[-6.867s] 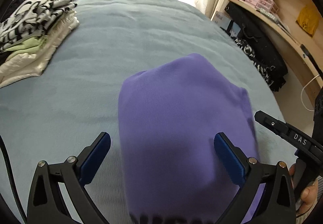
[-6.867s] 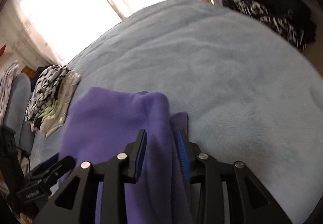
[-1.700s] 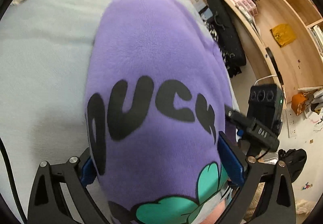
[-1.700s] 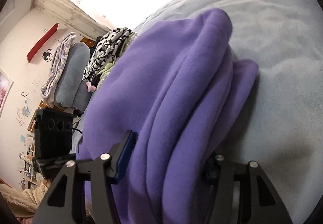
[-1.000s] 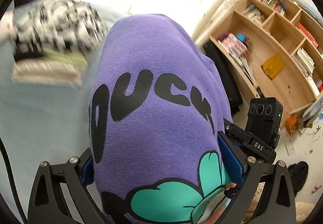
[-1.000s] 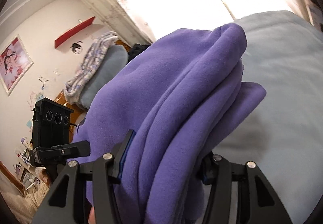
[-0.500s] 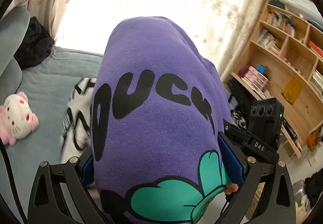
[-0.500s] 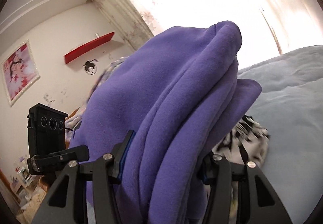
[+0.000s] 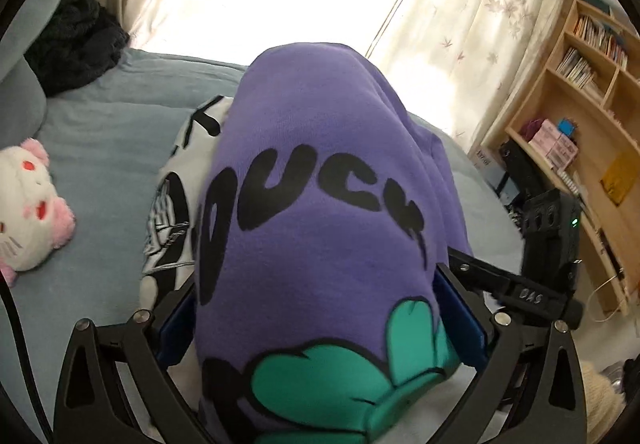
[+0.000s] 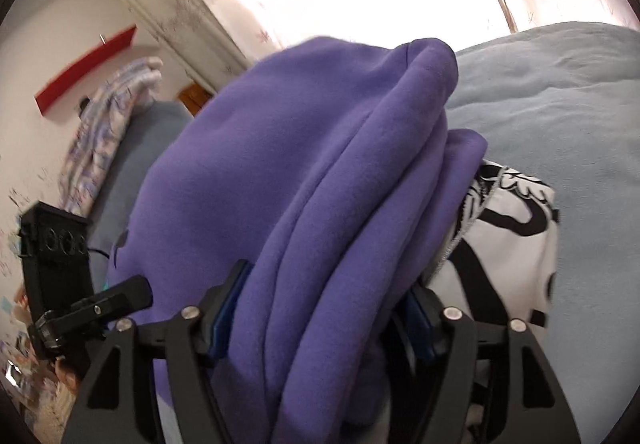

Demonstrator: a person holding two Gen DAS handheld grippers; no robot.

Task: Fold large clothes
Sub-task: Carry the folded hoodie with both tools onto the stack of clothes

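A folded purple sweatshirt with black letters and a green print fills both views; it also shows in the right wrist view. My left gripper is shut on the purple sweatshirt, one blue pad on each side of the bundle. My right gripper is shut on the purple sweatshirt too, clamping its thick folded layers. The bundle hangs over a pile of folded black-and-white clothes, which also shows in the right wrist view. Whether it touches the pile is hidden.
The pile lies on a blue-grey bed. A white and pink plush toy sits at the left, dark clothes at the back left. Wooden shelves stand at the right. A grey headboard with draped cloth is at the left.
Both grippers carried the purple sweatshirt up off the bed, swung it left and lowered it over the black-and-white pile. Both still hold it.
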